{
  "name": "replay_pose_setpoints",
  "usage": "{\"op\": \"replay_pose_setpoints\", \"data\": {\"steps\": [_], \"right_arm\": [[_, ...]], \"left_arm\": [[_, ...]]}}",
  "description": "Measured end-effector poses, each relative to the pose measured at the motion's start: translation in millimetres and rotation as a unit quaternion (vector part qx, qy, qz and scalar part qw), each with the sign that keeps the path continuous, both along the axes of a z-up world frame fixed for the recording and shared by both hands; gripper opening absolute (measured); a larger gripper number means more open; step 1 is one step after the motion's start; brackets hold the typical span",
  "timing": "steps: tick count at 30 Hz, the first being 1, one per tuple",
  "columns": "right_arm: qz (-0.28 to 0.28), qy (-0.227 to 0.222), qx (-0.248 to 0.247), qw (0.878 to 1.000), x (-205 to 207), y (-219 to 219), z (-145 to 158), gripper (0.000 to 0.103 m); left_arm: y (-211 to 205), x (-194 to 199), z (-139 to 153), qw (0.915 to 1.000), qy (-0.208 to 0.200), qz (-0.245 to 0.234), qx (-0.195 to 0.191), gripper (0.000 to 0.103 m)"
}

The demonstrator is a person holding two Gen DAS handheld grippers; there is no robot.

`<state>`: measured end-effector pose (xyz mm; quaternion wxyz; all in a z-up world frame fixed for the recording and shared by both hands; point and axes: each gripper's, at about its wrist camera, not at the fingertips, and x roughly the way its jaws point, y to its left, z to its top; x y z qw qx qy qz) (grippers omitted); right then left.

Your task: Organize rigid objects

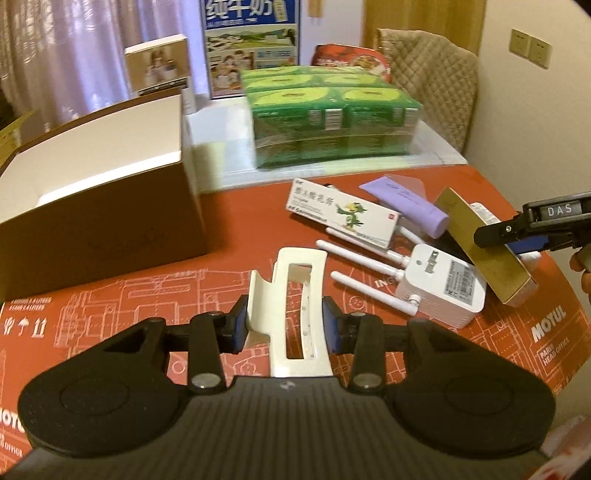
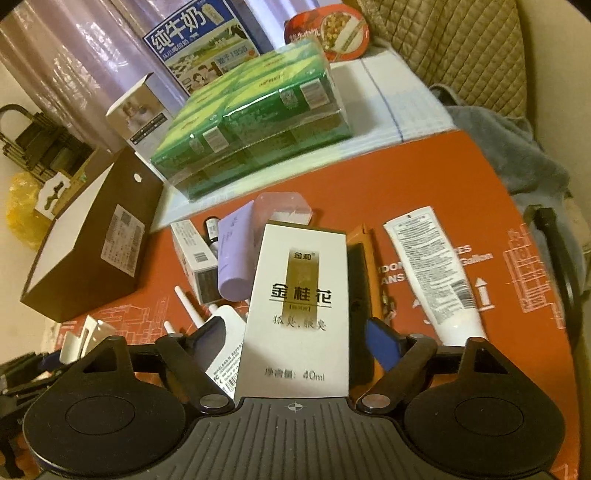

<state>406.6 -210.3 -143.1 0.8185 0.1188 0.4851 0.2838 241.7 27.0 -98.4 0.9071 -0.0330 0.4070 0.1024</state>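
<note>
My left gripper (image 1: 284,325) is shut on a white hair claw clip (image 1: 295,291), held above the red mat (image 1: 147,295). An open brown box (image 1: 96,206) with a white inside stands to its left. My right gripper (image 2: 295,332) is open and straddles a white-and-gold carton (image 2: 299,288), with a gap between each pad and the carton's sides. In the left wrist view, that right gripper (image 1: 517,236) sits over the gold carton (image 1: 487,258) at the right. A white plug-in router with antennas (image 1: 439,288), a parrot-printed ointment box (image 1: 343,214) and a purple tube (image 1: 406,203) lie close by.
A shrink-wrapped green carton pack (image 1: 314,122) stands on the white cloth behind the mat. A white tube (image 2: 432,273) and an orange utility knife (image 2: 362,273) lie right of the carton. A milk case (image 2: 199,44), a noodle bowl (image 2: 332,29) and a padded chair (image 1: 436,74) are at the back.
</note>
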Motion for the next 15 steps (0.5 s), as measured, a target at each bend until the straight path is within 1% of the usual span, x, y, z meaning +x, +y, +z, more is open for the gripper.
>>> {"op": "replay_pose_setpoints", "data": {"steps": [2,3,6,11,15], "right_arm": [[0.002,0.008,0.005,1.000,5,0,-3,0.072],[0.002,0.012,0.007,1.000,7,0,-5,0.068],[0.007,0.026,0.017,0.999,11,-2,-9,0.059],[0.010,0.019,0.022,1.000,11,-5,-8,0.056],[0.004,0.000,0.027,1.000,6,-8,5,0.056]], "left_arm": [[0,-3,0,0.9999,0.001,0.010,0.003,0.035],[0,-5,0,0.9999,0.000,0.015,0.003,0.035],[-2,-8,2,0.9997,0.000,0.025,0.005,0.035],[-4,-11,5,0.9993,-0.003,0.036,0.009,0.035],[-4,-13,12,0.9991,-0.006,0.041,0.007,0.035]]}}
